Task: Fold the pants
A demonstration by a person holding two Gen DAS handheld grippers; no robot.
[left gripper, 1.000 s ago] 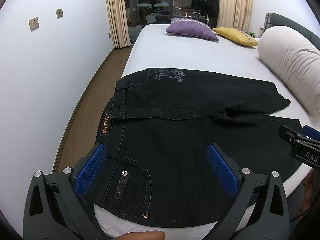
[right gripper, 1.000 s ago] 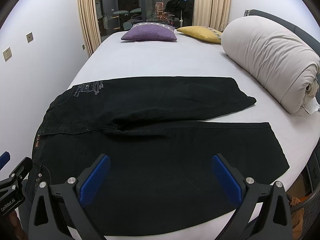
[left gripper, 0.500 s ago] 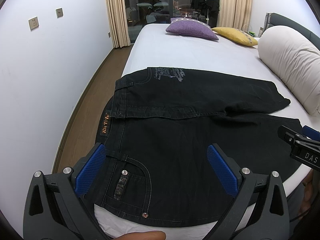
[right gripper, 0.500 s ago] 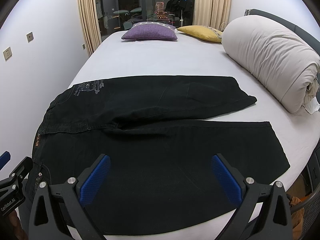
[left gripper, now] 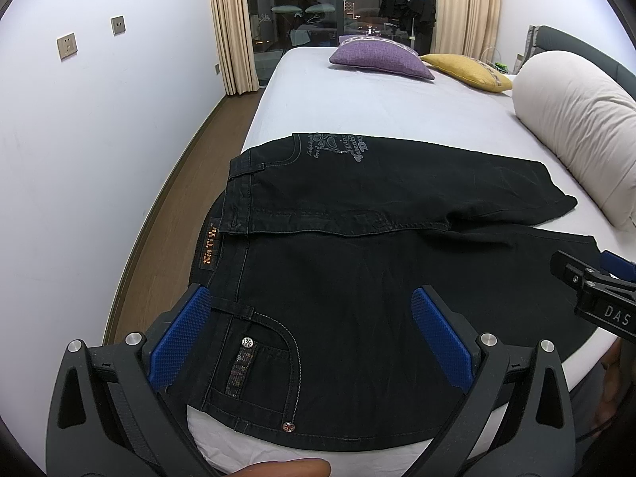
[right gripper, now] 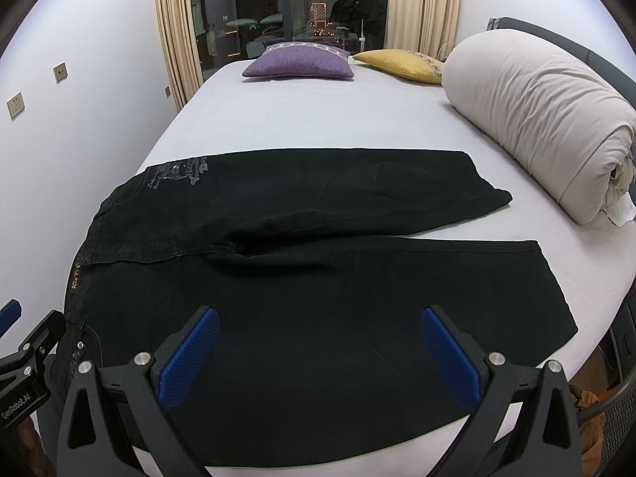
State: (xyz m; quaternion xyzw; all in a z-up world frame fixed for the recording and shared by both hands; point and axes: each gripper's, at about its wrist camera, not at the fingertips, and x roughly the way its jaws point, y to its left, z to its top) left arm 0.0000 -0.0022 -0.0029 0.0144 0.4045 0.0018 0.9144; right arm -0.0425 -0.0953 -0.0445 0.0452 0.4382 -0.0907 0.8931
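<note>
Right now both your grippers gape wide, left gripper (left gripper: 310, 332) and right gripper (right gripper: 318, 351), above black jeans (right gripper: 302, 274) spread on bed (right gripper: 318, 119). Denim likely heavy, limp; pinch thick waistband (left gripper: 208, 252) and hem.

Matt black denim pants (left gripper: 357, 262), smooth white cloth bed (left gripper: 357, 107), dimpled blue pads (left gripper: 441, 338), glossy wood floor (left gripper: 159, 246)

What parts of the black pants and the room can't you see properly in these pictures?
- Near edge of the pants: right wrist view, covered by the right gripper.
- Waist corner: left wrist view, behind the left gripper finger.
- Printed words on the pants: too small to read.
- Rolled duvet: left wrist view, cut off by the edge.
- Outside the window: dark, reflections.
</note>
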